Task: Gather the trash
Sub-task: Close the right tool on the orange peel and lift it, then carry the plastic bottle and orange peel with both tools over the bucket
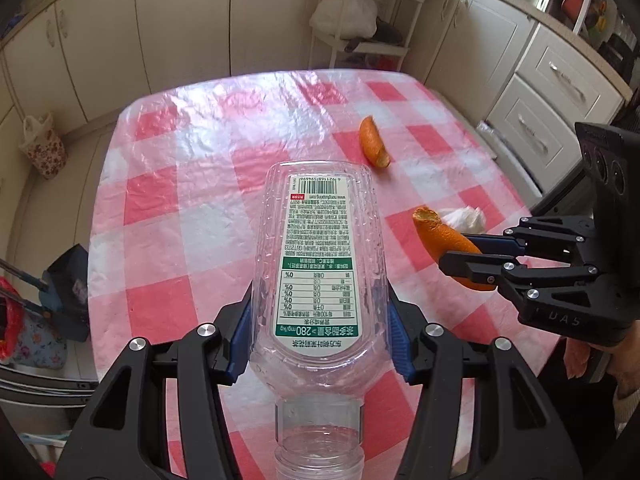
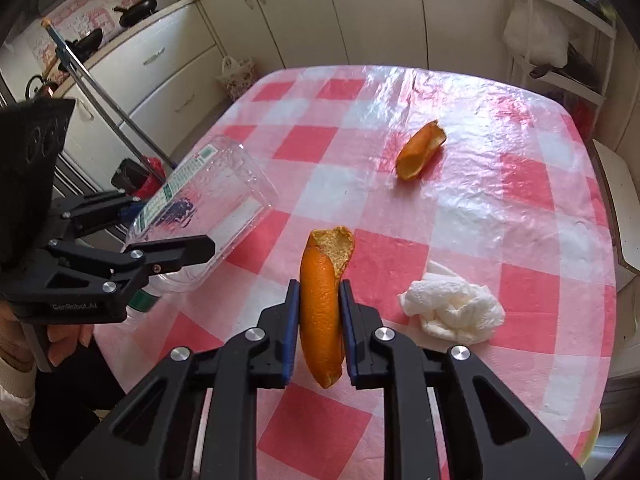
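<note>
2 hand-held grippers are in use over a desk (image 2: 520,128) covered with a red-and-white checked plastic cloth. The left hand-held gripper (image 1: 319,330) has its blue pads pressed against both sides of a clear plastic bottle (image 1: 318,256), which is empty and uncapped (white and green label facing the camera, open neck toward the lens). In the right wrist view the bottle (image 2: 208,200) is held tilted above the desk's left edge, base pointing away from the gripper.

The right hand-held gripper (image 2: 320,320) is closed narrow on a piece of orange peel (image 2: 322,308), gripped across its width with the torn, pale end sticking out beyond the fingertips. In the left wrist view this gripper (image 1: 464,256) enters from the right with the peel (image 1: 444,236) clamped between its fingers.

A second piece of orange peel (image 2: 420,152) lies loose on the desk, farther out near the middle and well apart from both grippers. A crumpled white tissue (image 2: 452,308) lies on the desk just to the right of the right gripper, untouched.

Surroundings: cream kitchen cupboards (image 1: 120,32) line the far walls, a white rack (image 2: 560,60) carries a white plastic bag, and a floral bag (image 1: 42,148) stands on the floor by the cupboards. A person's fingers (image 2: 68,340) show beneath the left gripper's body.
</note>
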{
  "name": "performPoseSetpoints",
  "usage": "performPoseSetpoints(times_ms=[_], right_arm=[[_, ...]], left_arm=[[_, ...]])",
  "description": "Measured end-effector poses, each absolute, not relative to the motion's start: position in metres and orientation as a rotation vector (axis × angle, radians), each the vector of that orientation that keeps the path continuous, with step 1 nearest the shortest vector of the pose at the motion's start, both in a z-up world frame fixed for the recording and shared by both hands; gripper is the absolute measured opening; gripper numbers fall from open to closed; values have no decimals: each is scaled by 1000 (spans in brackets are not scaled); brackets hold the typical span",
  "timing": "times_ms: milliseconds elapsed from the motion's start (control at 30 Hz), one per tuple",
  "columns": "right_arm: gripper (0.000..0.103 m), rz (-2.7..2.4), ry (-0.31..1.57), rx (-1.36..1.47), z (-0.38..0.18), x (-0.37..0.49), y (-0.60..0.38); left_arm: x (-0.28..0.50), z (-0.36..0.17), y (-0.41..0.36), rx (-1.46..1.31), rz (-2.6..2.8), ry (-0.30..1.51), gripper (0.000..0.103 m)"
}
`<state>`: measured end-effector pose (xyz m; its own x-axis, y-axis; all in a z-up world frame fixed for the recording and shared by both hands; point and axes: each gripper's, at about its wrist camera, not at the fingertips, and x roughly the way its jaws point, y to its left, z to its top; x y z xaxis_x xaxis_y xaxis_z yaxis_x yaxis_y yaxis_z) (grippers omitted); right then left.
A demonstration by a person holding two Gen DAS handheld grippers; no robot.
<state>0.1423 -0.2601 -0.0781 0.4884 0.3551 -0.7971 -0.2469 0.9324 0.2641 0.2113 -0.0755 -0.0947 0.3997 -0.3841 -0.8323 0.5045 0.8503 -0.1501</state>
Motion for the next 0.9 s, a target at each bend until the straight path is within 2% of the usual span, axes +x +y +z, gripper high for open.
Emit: performPoseSetpoints(times_ms=[333, 600, 733, 900], right_arm=[[20, 344, 786, 178, -25, 82, -292], [20, 198, 629, 256, 28, 0, -388], [20, 68, 641, 307, 12, -39, -448], [20, -78, 713, 420, -43, -78, -512]], left_arm=[[153, -56, -105, -9, -673, 882, 53], [112, -31, -198, 58, -843, 863, 53], [85, -22, -261, 117, -957, 851, 53], [59, -31, -342, 238, -1075, 875, 53]])
